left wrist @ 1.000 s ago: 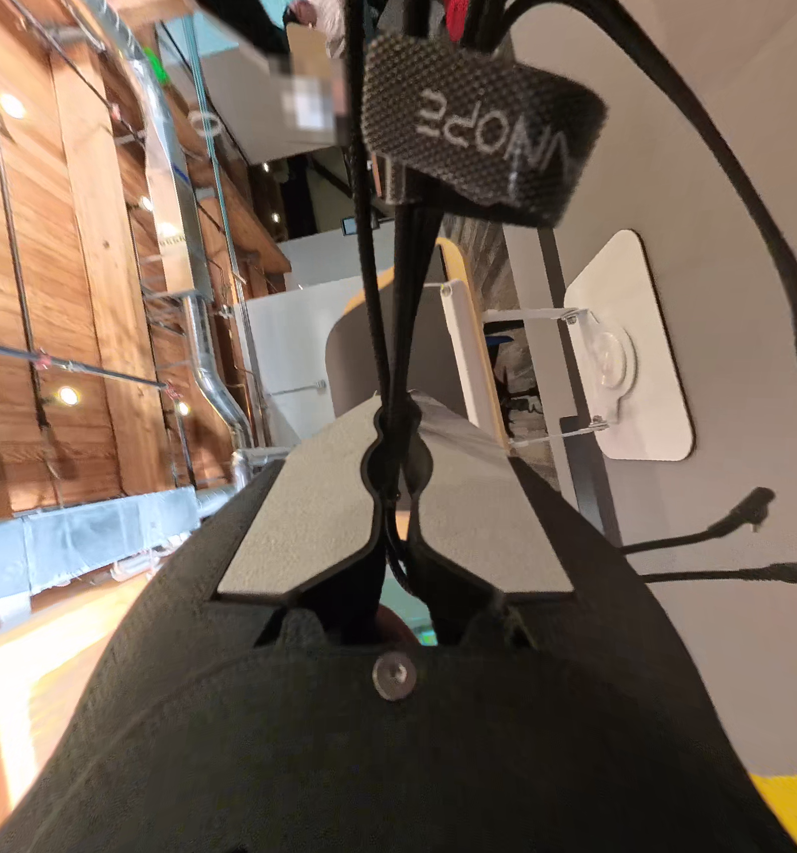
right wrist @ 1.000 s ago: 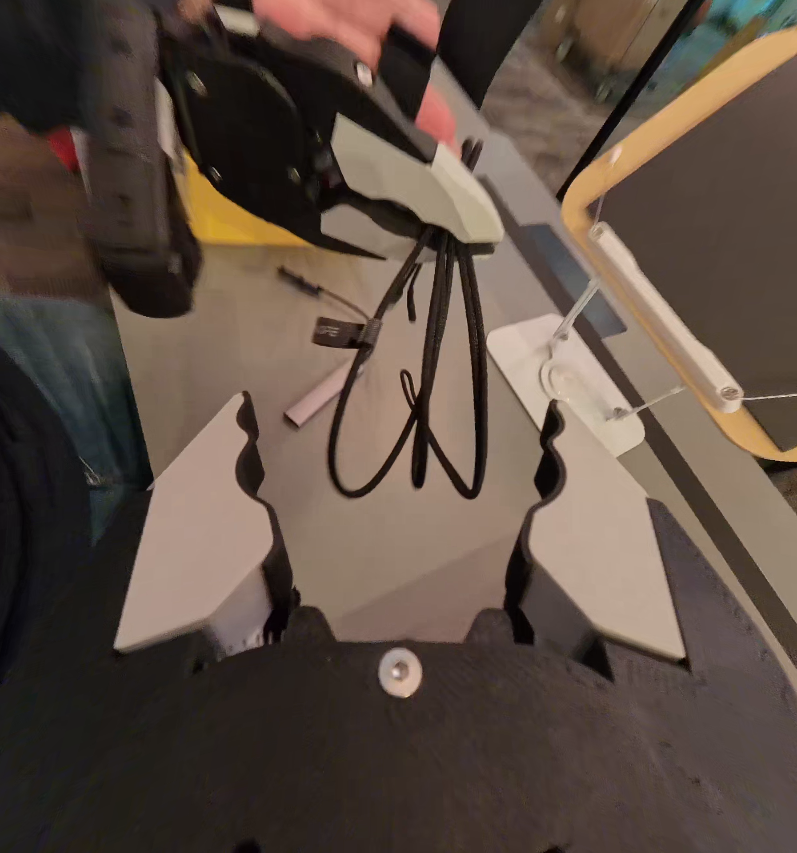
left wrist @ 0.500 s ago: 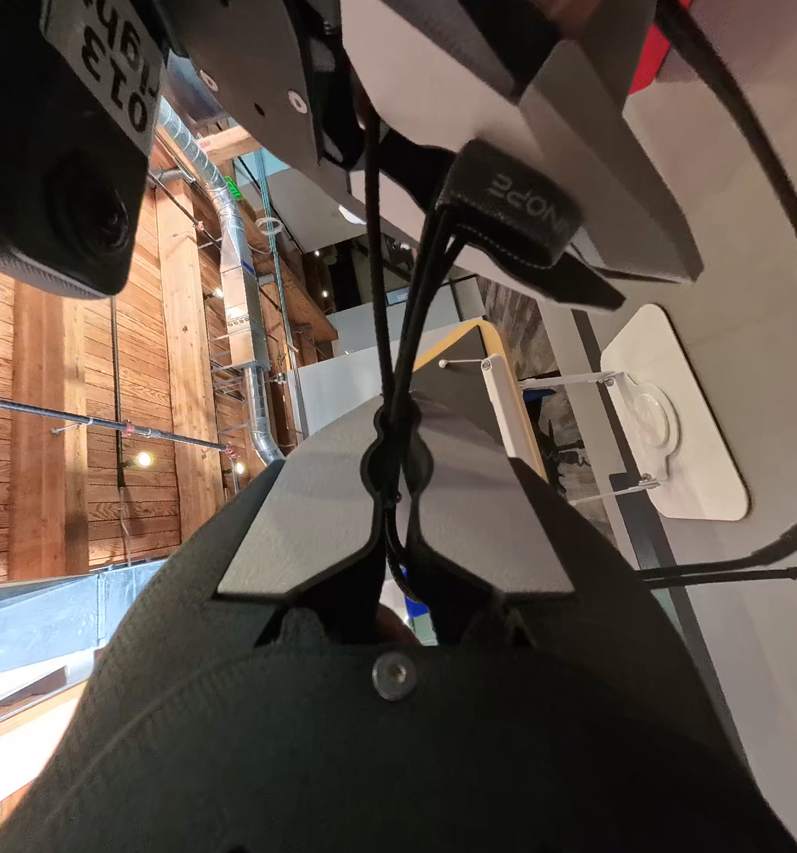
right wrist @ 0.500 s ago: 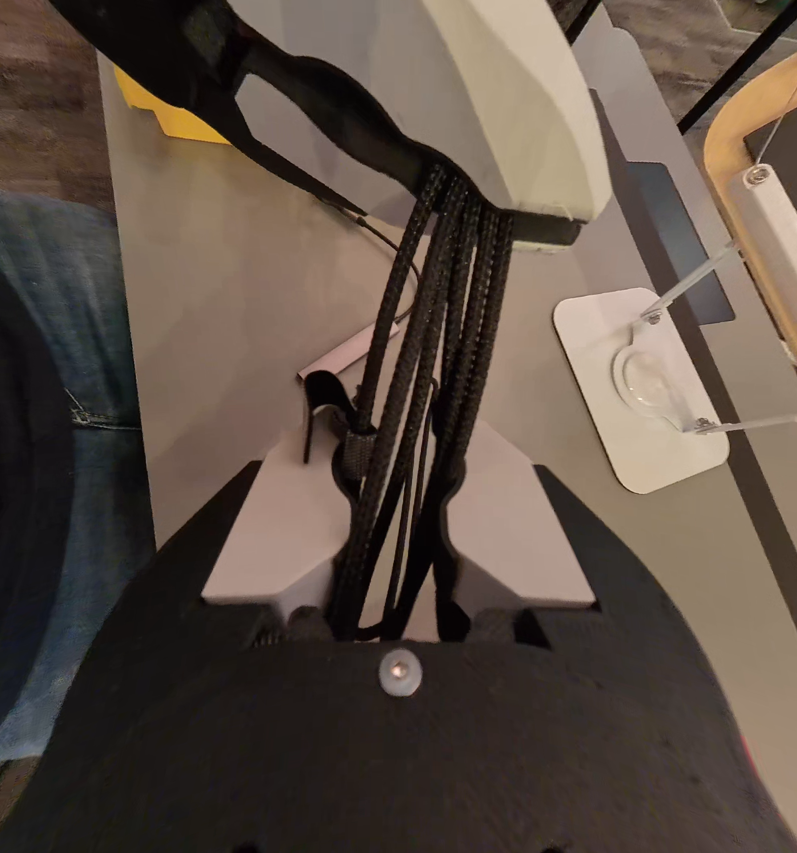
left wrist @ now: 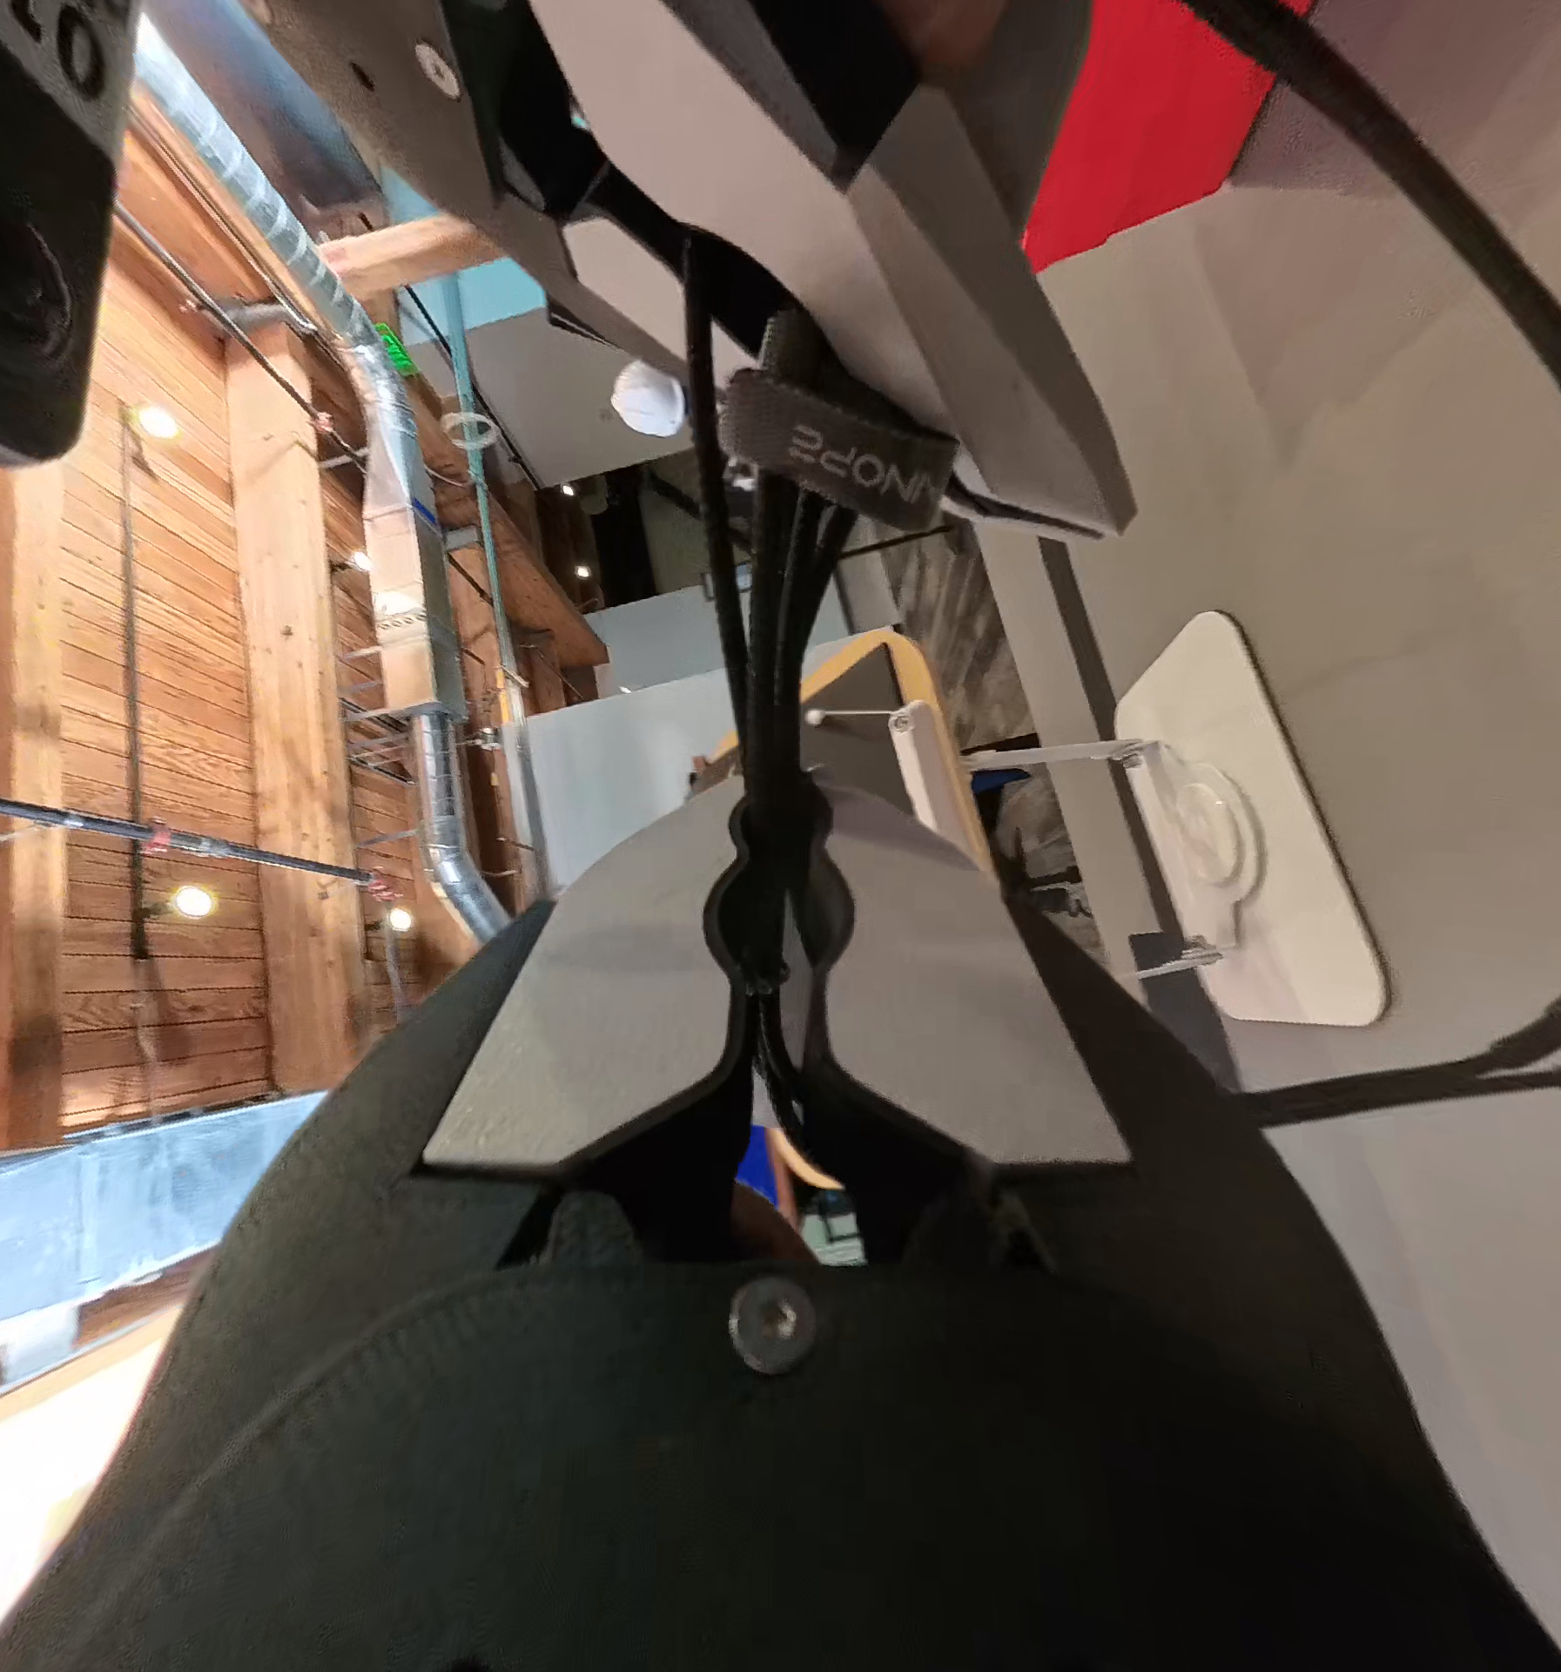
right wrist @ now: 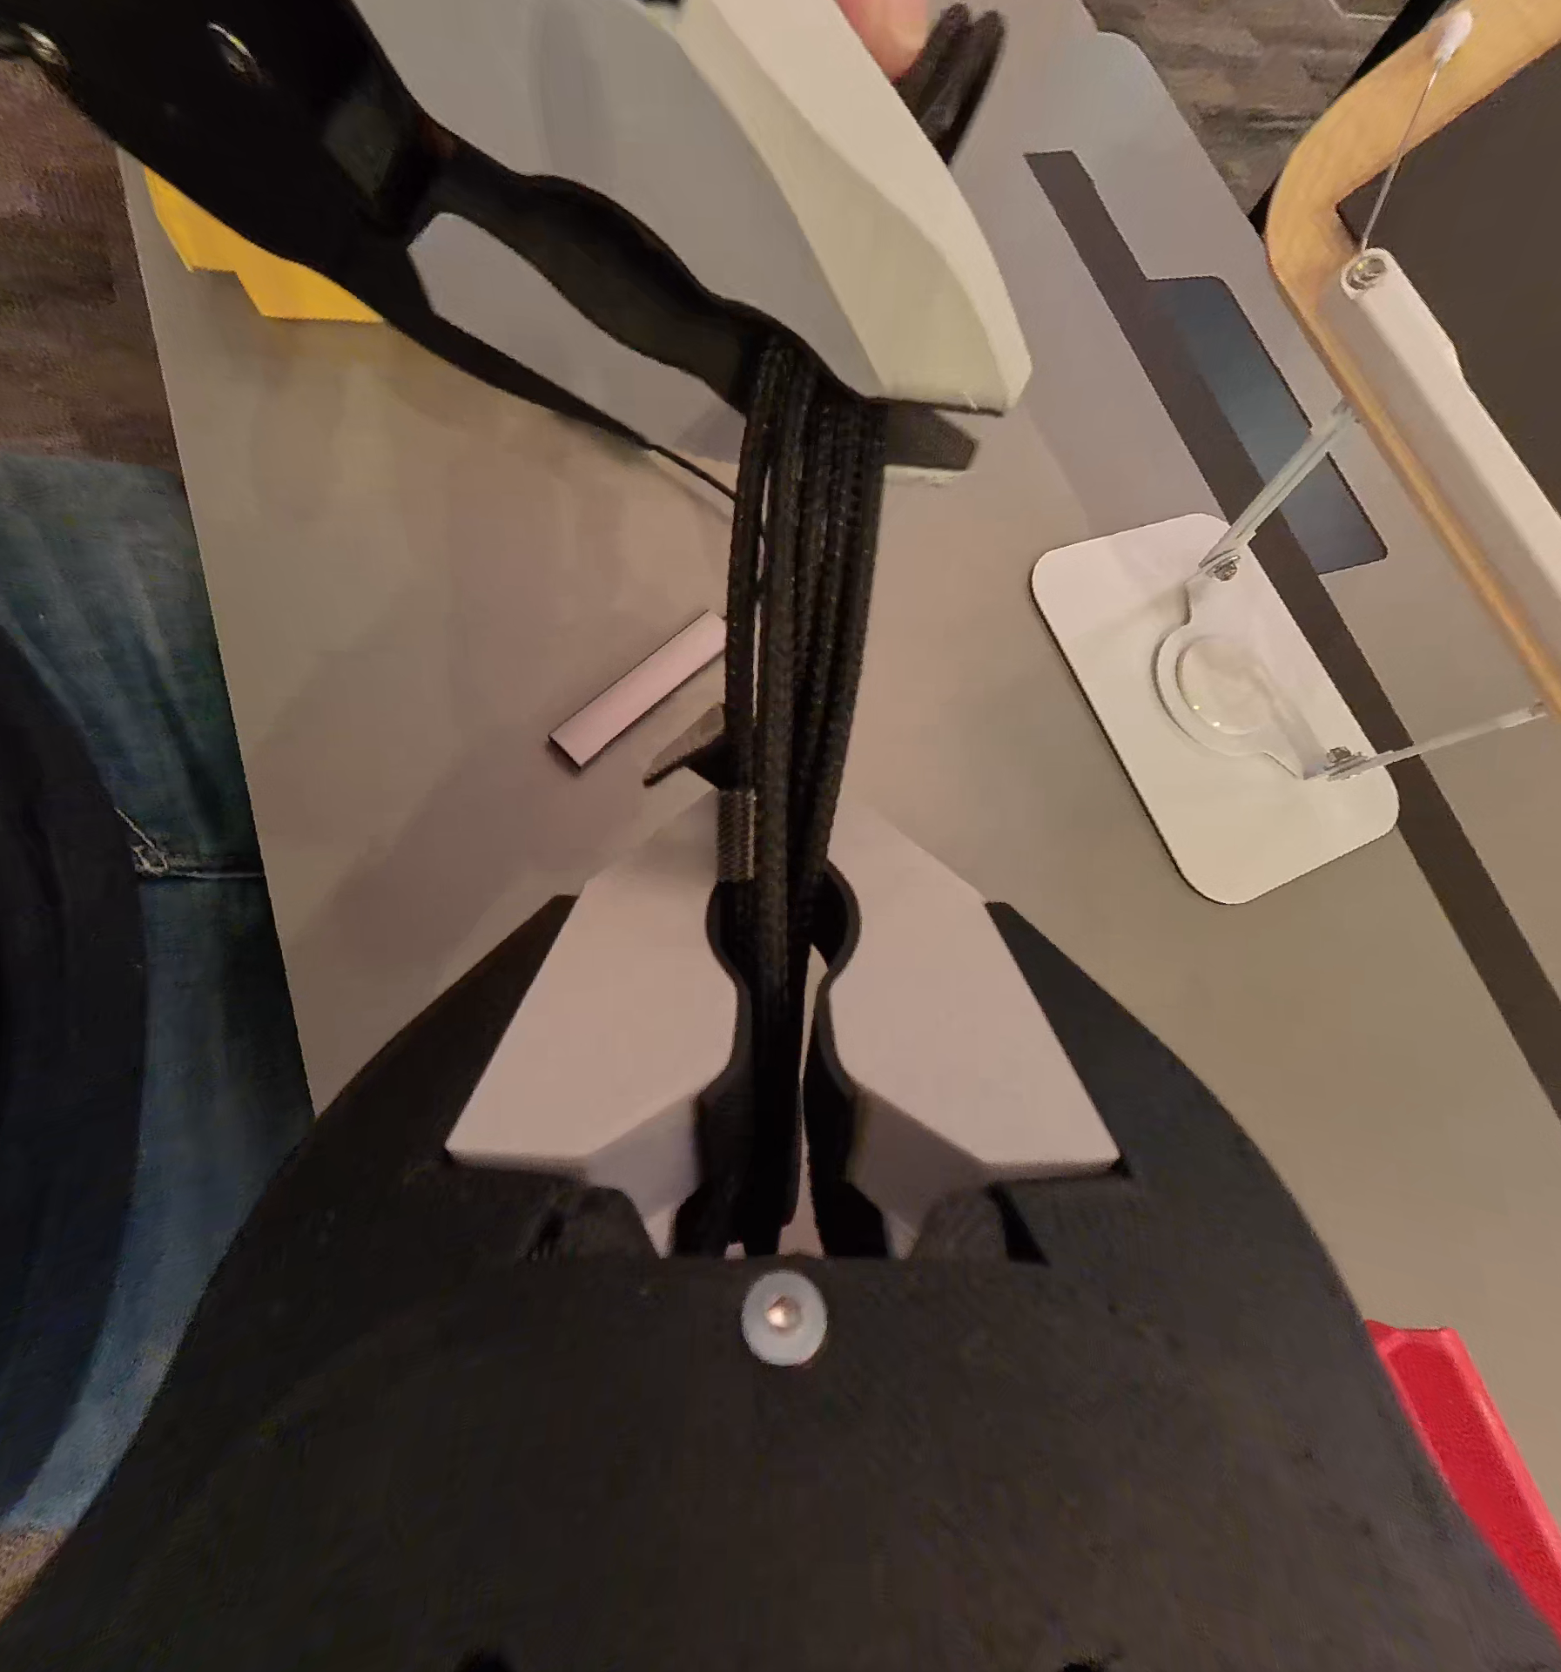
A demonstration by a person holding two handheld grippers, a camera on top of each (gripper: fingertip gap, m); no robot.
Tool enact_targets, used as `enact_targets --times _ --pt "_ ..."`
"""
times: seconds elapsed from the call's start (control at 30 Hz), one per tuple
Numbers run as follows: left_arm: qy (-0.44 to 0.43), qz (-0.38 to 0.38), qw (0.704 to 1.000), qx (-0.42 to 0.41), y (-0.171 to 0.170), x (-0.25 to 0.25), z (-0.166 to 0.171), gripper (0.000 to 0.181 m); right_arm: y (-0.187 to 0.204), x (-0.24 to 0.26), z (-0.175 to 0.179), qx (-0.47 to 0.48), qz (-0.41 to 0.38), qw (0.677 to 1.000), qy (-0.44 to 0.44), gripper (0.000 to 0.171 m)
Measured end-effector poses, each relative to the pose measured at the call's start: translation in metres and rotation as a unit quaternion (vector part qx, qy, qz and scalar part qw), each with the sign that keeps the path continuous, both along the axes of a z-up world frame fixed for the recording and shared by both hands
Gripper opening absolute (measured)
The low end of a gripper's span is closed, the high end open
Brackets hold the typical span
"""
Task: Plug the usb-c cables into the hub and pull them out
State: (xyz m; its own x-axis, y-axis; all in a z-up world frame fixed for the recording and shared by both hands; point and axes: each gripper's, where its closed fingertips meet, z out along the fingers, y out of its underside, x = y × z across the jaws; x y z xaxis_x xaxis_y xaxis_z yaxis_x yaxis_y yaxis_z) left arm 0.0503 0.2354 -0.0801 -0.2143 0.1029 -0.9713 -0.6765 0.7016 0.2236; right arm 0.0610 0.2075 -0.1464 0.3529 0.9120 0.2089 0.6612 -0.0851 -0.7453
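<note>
A bundle of black braided usb-c cables is stretched taut between my two grippers above the grey table. My right gripper is shut on the bundle's lower end, beside a black strap. My left gripper is shut on its upper end. In the left wrist view my left gripper pinches the cables, and my right gripper is shut on them by the black fabric strap. The slim grey hub lies flat on the table below the bundle.
A white plate with a clear stand sits at the table's right, by a wood-rimmed dark panel. A yellow object lies far left, a red one near right. A person's jeans leg is at left. Loose cable ends lie on the table. One gripper's finger ends stand about 7 cm off the other's. From the right gripper's tips to the slim grey hub is close to 20 cm.
My right gripper, wide open a second ago, moved up under my left gripper and shut on the hanging cable loops. The bundle is now pulled straight between both grippers.
</note>
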Motion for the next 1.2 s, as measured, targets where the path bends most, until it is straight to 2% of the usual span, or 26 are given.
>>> enact_targets --times 0.13,0.2,0.37,0.57,0.67,0.83,1.2 --pt "-0.022 -0.004 0.997 -0.071 -0.008 -0.002 -0.001 0.031 0.004 0.001 0.002 -0.038 -0.016 0.998 0.055 0.0" --pt "-0.032 -0.033 0.996 -0.076 -0.025 0.003 0.003 0.035 0.002 0.002 0.003 -0.071 -0.016 0.994 0.084 0.0" --pt "0.005 -0.069 0.995 -0.068 -0.062 0.024 -0.005 0.031 -0.001 -0.002 -0.001 -0.09 -0.019 0.991 0.093 0.0" --pt "0.075 -0.046 0.995 -0.045 -0.056 0.032 -0.024 0.034 -0.004 -0.006 -0.009 -0.069 -0.024 0.997 0.039 0.0" --pt "0.108 -0.019 0.992 -0.061 -0.048 0.028 -0.035 0.028 -0.004 -0.006 -0.011 -0.063 -0.022 0.997 0.025 0.0" --pt "0.103 -0.026 0.994 -0.031 -0.051 0.028 -0.027 0.005 -0.006 -0.008 -0.012 -0.063 -0.018 0.998 0.023 0.0" --pt "0.035 -0.034 0.998 0.034 -0.053 0.027 -0.015 0.002 -0.009 -0.012 0.001 -0.093 -0.025 0.99 0.101 0.0"
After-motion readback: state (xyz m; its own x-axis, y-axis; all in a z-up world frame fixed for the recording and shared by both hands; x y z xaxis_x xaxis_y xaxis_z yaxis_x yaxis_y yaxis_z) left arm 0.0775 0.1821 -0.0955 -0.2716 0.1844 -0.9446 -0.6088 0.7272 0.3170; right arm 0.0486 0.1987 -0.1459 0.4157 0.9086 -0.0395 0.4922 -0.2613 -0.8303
